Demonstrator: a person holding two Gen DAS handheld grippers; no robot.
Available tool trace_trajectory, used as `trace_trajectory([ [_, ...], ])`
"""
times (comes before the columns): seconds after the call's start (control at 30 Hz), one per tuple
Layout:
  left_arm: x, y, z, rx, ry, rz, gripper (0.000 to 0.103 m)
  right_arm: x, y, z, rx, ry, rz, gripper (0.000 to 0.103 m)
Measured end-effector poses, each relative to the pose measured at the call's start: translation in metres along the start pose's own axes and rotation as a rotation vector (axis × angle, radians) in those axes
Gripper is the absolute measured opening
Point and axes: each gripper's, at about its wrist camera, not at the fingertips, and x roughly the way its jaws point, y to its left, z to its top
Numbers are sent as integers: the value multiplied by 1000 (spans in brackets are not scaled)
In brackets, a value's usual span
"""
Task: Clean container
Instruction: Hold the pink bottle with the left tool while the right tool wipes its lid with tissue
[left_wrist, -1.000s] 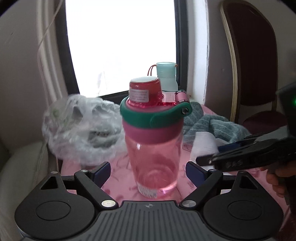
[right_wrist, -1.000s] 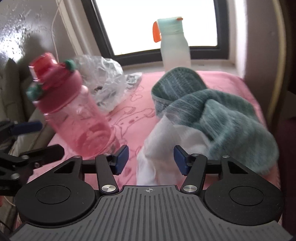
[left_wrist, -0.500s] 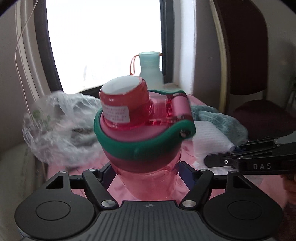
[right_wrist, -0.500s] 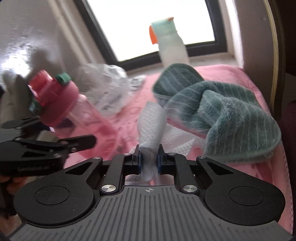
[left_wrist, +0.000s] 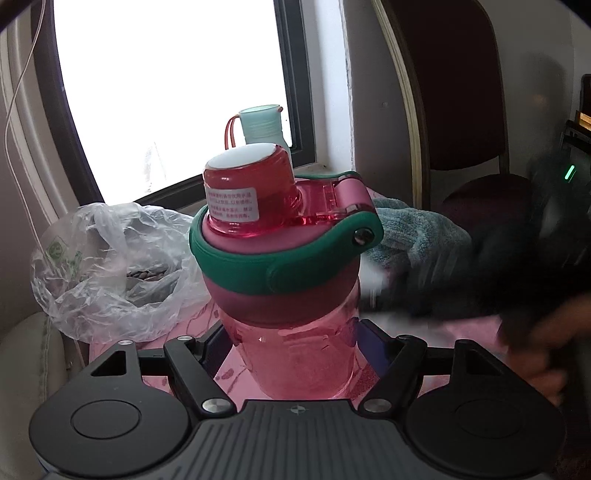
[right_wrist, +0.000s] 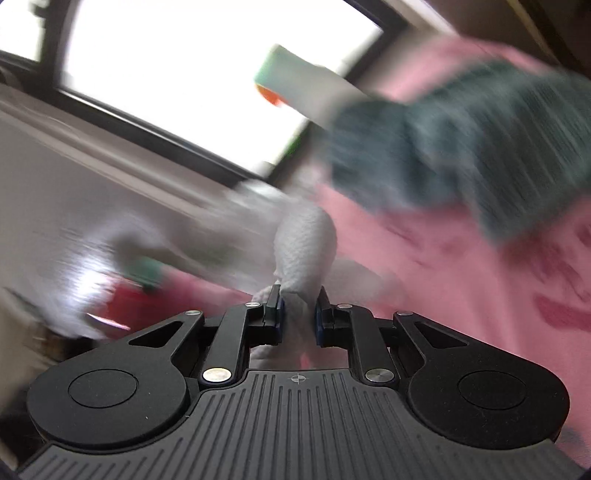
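A pink transparent bottle (left_wrist: 295, 332) with a pink lid and green strap stands upright between the fingers of my left gripper (left_wrist: 295, 343), which is shut on its body. In the right wrist view the bottle (right_wrist: 125, 299) is a red and green blur at lower left. My right gripper (right_wrist: 297, 314) is shut on a white paper towel (right_wrist: 306, 254) that sticks up between its pads. In the left wrist view the right gripper (left_wrist: 517, 269) is a dark blur to the right of the bottle.
A pink patterned cloth (right_wrist: 461, 277) covers the table. A teal towel (right_wrist: 461, 147) lies bunched at the right. A crumpled clear plastic bag (left_wrist: 110, 266) sits left of the bottle. A mint bottle (left_wrist: 262, 125) stands on the windowsill. A dark chair (left_wrist: 461, 110) stands behind.
My left gripper closed on the pink bottle. My right gripper closed on the white paper towel, lifted it and is swinging fast toward the bottle, tilting its view.
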Motion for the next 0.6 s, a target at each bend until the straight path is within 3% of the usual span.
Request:
trace_trajectory([
  [0.07,1,1,0,9,0,-5,72,8,-4,-9,-57,43,-66,17],
  [0.17,-1,2,2,20,20,-9,74,-1,2,-12,-114,58,-81,18],
  [0.3,-17,10,11,-28,-30,6,88,-19,27,-19,-334,59,-83,18],
  [0.43,-27,16,25,-55,-89,23,88,-36,56,-33,-544,95,-20,18],
  [0.5,-26,17,30,-56,-96,-6,72,-45,76,-41,-625,90,62,18],
  [0.57,-24,17,32,-64,-87,-11,70,-53,93,-42,-630,65,165,18],
  [0.6,-24,16,34,-59,-82,-8,69,-53,97,-41,-618,54,177,18],
])
